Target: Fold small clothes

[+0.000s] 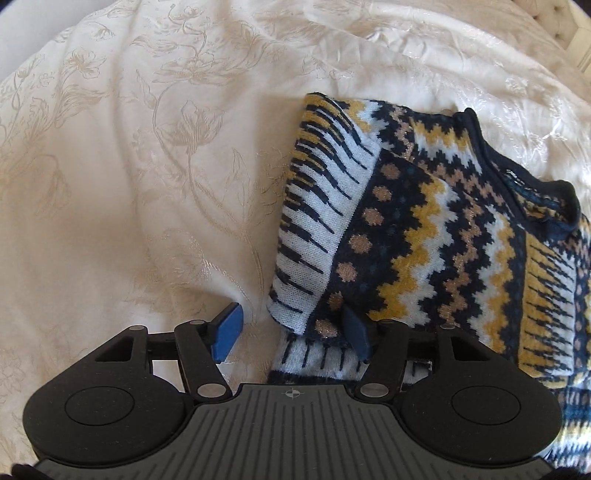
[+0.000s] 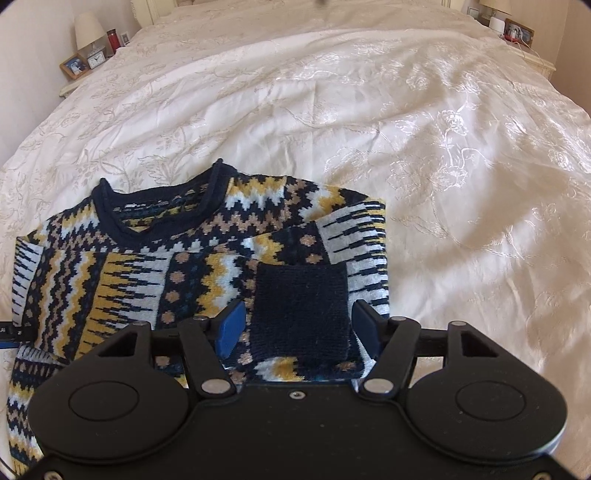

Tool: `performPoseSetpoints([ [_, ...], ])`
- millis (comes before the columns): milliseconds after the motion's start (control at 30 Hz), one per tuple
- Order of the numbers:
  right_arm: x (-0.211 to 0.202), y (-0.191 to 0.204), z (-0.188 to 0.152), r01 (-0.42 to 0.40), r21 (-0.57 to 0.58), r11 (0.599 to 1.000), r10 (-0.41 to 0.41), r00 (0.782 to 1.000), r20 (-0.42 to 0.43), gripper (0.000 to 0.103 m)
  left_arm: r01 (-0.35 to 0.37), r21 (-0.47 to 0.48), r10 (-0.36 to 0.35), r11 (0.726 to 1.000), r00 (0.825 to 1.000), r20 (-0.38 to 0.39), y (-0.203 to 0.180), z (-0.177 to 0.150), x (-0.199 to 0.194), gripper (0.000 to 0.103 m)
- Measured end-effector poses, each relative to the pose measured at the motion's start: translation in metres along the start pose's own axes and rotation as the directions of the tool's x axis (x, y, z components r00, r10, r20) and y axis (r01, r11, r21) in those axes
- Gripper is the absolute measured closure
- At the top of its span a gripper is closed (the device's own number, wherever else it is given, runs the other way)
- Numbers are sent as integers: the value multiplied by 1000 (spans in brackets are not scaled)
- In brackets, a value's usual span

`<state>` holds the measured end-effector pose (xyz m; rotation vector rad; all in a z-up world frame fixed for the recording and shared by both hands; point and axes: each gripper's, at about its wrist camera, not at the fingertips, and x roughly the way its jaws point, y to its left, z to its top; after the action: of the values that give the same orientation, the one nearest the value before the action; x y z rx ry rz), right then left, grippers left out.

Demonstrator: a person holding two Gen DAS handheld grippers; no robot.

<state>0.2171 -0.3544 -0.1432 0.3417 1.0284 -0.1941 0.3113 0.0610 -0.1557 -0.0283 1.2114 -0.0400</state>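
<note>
A small knitted sweater (image 2: pixel 155 273) in navy, yellow, white and tan zigzags lies on the bed, neckline away from me, with both sleeves folded in over its body. My right gripper (image 2: pixel 297 326) is open just above the folded right sleeve, its blue fingers on either side of the navy cuff (image 2: pixel 301 314). The left wrist view shows the same sweater (image 1: pixel 436 236) from its left side. My left gripper (image 1: pixel 291 332) is open over the lower edge of the folded left sleeve (image 1: pixel 321 221), one finger on the bedspread, the other on the knit.
A cream bedspread (image 2: pixel 406 129) with a floral weave covers the whole bed, wrinkled around the sweater. Nightstands stand at the far corners: one with a lamp (image 2: pixel 88 31), clock and photo frame, another with a framed photo (image 2: pixel 519 31).
</note>
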Motion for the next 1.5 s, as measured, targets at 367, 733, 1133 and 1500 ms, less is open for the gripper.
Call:
performPoseSetpoints([
  [367,27,-14,2,-32,39,999,35,996,-78,49,-27,19,27,999,1000,-4,-2,2,4,34],
  [733,-15,-9,8,-55,37,998,54,998,25,84,-125,171,108,977,988,107,-24,12,-31,36],
  [1133,16,-11,-5,23,44,999,-19,996,-82,73,-162,136,155,977,986,61,-21,41,13,34],
  [1500,22,-11,-5,41,39,998,-37,995,-92,69,-201,122,190,972,977,94,-22,83,18,35],
])
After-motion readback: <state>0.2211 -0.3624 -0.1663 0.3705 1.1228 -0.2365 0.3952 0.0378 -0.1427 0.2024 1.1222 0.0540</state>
